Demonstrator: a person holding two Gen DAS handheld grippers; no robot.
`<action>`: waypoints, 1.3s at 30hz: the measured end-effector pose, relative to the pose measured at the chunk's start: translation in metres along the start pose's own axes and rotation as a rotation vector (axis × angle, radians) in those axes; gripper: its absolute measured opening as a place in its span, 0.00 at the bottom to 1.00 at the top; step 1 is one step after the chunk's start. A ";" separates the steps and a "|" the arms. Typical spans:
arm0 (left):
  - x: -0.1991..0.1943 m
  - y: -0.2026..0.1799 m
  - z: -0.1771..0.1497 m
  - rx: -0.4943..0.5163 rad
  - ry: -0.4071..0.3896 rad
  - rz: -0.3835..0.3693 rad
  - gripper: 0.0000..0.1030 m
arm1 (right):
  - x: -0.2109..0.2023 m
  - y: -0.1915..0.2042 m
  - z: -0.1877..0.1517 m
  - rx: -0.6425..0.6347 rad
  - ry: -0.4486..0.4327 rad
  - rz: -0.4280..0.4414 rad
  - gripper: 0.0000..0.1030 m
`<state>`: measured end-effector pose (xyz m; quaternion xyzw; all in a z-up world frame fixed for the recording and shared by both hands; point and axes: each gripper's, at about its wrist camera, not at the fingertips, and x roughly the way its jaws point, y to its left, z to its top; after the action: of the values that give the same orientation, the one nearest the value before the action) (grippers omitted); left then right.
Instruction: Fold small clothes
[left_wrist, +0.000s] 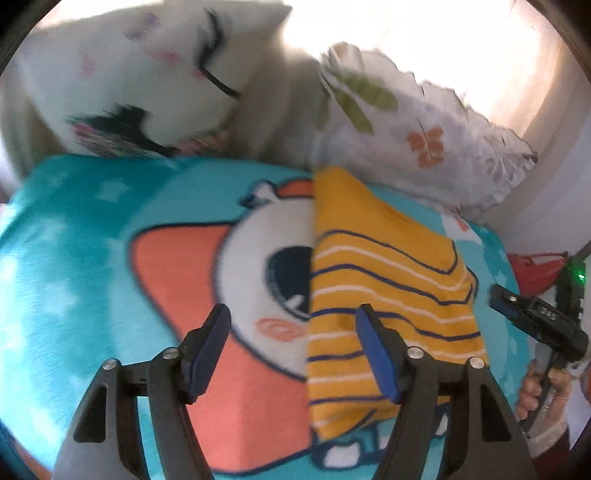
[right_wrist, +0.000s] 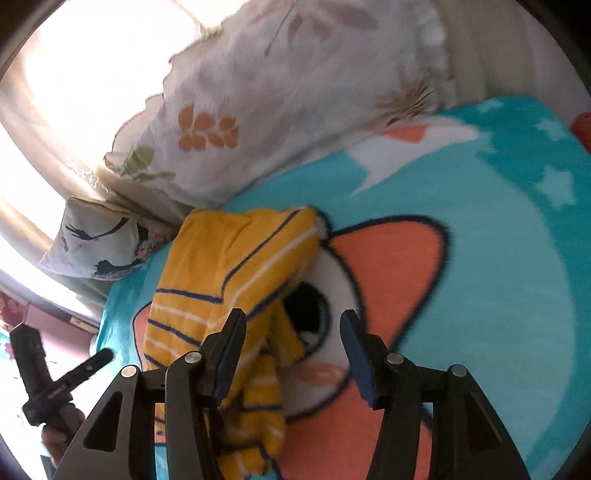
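Covering the bed is a turquoise blanket (left_wrist: 74, 258) printed with a large cartoon animal in white and coral, with dark outlines and a dark eye. White star shapes dot the turquoise ground in the right wrist view. The blanket forms the work surface.

A yellow garment (left_wrist: 388, 295) with navy and white stripes lies on the blanket, over the right part of the cartoon face. In the left wrist view it appears folded, with a straight left edge and a plain yellow panel toward the far end. In the right wrist view the same garment (right_wrist: 229, 273) appears bunched and creased at its near end.

At the head of the bed, a white pillow with orange and green leaf prints (left_wrist: 424, 136) rests against the far edge of the blanket, close to the garment's far end. Beside it sits a white cushion with drawn black eyelashes and pink marks (left_wrist: 140, 74). Strong light washes out the area behind both.

The left claw (left_wrist: 293, 354) has its fingers spread wide and grips nothing; its right finger sits over the garment. The right claw (right_wrist: 291, 354) is likewise wide apart and empty, with its left finger over the bunched fabric. Whether either finger touches the cloth cannot be determined.
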<state>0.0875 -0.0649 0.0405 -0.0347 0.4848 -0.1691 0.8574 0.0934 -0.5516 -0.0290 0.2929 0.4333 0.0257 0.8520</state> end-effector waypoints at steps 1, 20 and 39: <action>-0.010 0.002 -0.005 0.004 -0.023 0.031 0.71 | -0.008 -0.001 -0.001 -0.007 -0.013 -0.007 0.57; -0.061 0.044 -0.050 -0.019 -0.065 0.186 0.77 | 0.101 0.064 0.042 -0.297 0.119 -0.124 0.34; -0.089 0.122 -0.042 0.061 -0.111 0.117 0.77 | 0.013 0.040 -0.097 0.103 0.084 -0.125 0.26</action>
<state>0.0413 0.0828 0.0644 0.0105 0.4324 -0.1310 0.8921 0.0370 -0.4684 -0.0618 0.3073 0.4869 -0.0375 0.8168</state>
